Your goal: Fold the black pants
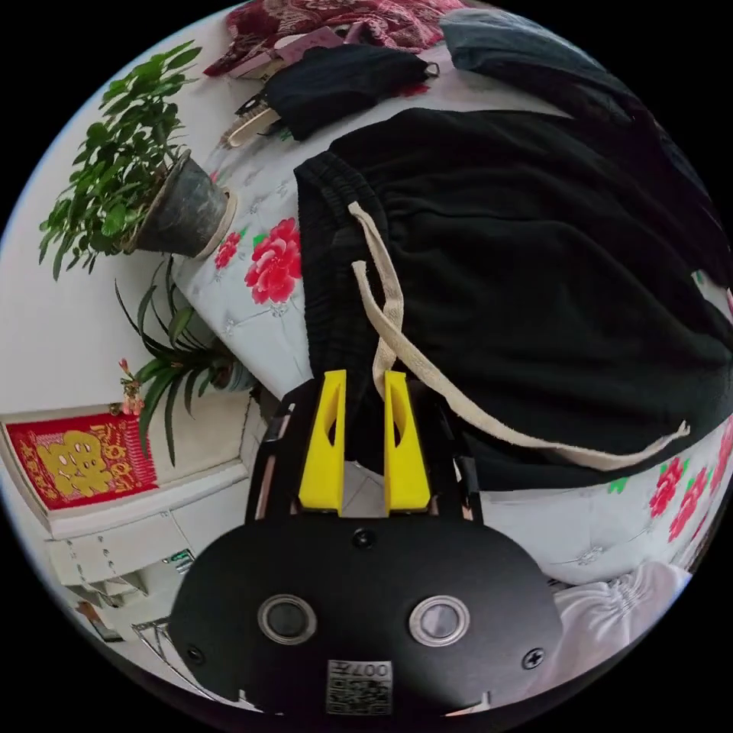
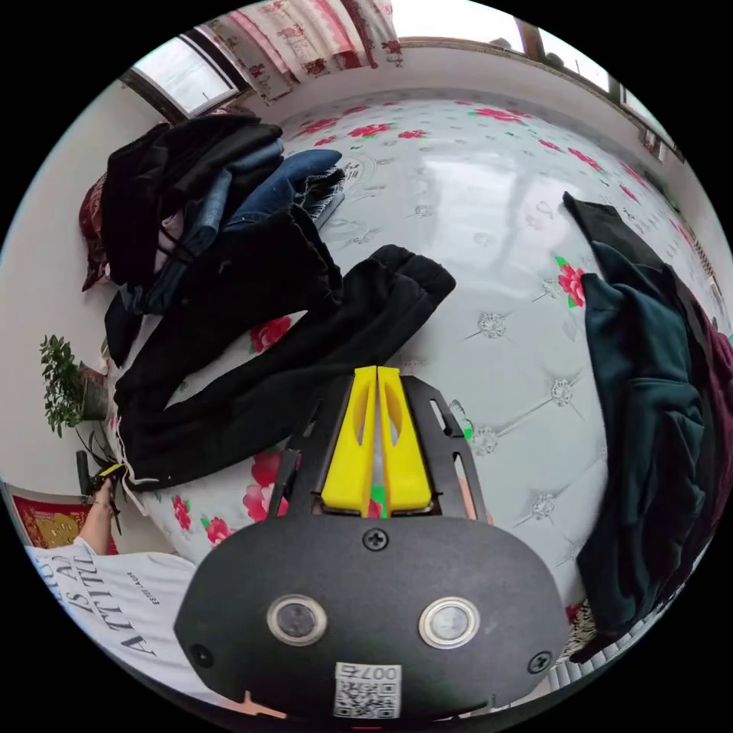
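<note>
Black pants (image 2: 259,366) lie spread on the bed (image 2: 489,229), waistband toward your left gripper (image 1: 364,382).
Its jaws stand slightly apart at the waistband edge beside the drawstring (image 1: 427,374) — not clamped. Your right gripper (image 2: 376,378), jaws together, hovers by the leg cuffs — this view shows the pants' full length.

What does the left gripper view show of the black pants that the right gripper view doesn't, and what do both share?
Left gripper view: the ribbed waistband close up, with a cream drawstring trailing across the black pants, and the left gripper with its jaws parted at that waistband.

Right gripper view: the legs spread apart to their cuffs, a dark green garment lying apart, and the right gripper closed over the pants' edge.

Both: the pants on the floral bedcover, and the potted plant.
</note>
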A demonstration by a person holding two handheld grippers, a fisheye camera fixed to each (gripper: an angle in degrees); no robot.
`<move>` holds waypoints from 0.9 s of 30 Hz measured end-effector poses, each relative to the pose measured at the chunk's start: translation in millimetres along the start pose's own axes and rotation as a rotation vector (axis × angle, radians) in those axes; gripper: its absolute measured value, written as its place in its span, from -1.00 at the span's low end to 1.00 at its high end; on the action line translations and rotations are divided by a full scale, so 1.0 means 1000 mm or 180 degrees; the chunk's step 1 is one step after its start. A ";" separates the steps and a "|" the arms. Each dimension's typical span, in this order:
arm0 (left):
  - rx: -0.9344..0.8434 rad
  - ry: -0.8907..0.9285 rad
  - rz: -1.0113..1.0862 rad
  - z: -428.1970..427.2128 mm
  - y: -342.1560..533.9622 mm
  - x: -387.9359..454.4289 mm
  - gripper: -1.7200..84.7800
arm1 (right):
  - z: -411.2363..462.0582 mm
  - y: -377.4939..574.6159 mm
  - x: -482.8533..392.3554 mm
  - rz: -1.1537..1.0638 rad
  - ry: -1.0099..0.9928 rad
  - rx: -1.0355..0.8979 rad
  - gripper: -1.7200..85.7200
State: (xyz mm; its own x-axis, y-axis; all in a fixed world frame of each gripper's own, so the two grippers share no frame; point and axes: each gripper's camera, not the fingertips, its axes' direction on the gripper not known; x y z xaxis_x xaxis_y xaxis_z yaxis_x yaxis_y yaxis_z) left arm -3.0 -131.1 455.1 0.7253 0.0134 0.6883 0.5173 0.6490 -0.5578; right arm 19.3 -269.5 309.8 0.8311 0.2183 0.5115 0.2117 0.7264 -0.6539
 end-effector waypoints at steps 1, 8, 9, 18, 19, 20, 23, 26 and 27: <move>-0.0064 -0.0222 0.0140 -0.001 -0.006 -0.003 -0.88 | -0.019 0.028 0.001 -0.0056 0.0000 -0.0009 -0.97; -0.0160 -0.0472 0.0212 0.005 -0.003 -0.037 -0.97 | -0.045 0.219 0.020 0.0411 -0.0320 -0.0647 -0.97; -0.0038 -0.0317 0.0113 -0.003 0.001 -0.042 -0.97 | -0.050 0.242 0.022 0.0616 -0.0245 -0.0602 -0.97; 0.0694 0.1084 0.0879 -0.049 0.029 -0.009 -0.67 | -0.054 0.233 -0.054 0.0048 0.0105 -0.0094 -0.94; 0.0666 0.0987 0.1145 -0.046 0.031 0.010 -0.70 | -0.037 0.225 -0.071 -0.0117 0.0189 -0.0184 -0.94; 0.0628 0.0873 0.1261 -0.042 0.032 0.019 -0.73 | -0.028 0.222 -0.077 -0.0167 0.0213 -0.0240 -0.94; 0.0875 0.0703 0.1634 -0.040 0.033 0.031 -0.87 | 0.023 0.211 -0.100 -0.0247 0.0312 -0.0630 -0.95; 0.0788 0.0192 0.2235 -0.037 0.026 0.031 -0.95 | 0.035 0.215 -0.113 -0.0377 0.0669 -0.0619 -0.96; 0.0766 -0.0048 0.2480 -0.032 0.026 0.028 -0.96 | 0.033 0.214 -0.114 -0.0418 0.0663 -0.0650 -0.96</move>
State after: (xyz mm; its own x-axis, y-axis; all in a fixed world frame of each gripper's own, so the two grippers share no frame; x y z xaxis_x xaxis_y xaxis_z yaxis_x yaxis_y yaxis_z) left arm 44.8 -138.2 444.8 0.8296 0.5376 0.1510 -0.2462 0.5949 -0.7652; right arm -47.2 -117.6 129.5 0.8728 -0.0221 0.4875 0.4054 0.5891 -0.6990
